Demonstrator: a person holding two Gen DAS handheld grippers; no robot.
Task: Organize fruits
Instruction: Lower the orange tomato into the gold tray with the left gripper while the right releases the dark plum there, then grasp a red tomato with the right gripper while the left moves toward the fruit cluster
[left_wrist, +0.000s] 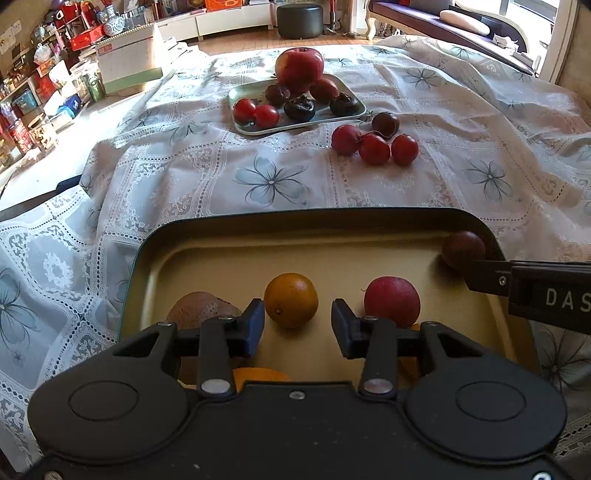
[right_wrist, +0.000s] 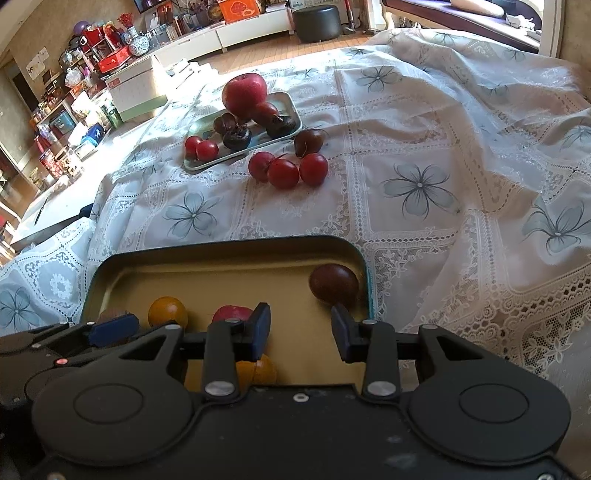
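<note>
The dark plum is lying in the near tray at its 2 o'clock corner (orange mid-tray). We are holding the right gripper open beside it, the left gripper open too, gripping nothing.
</note>
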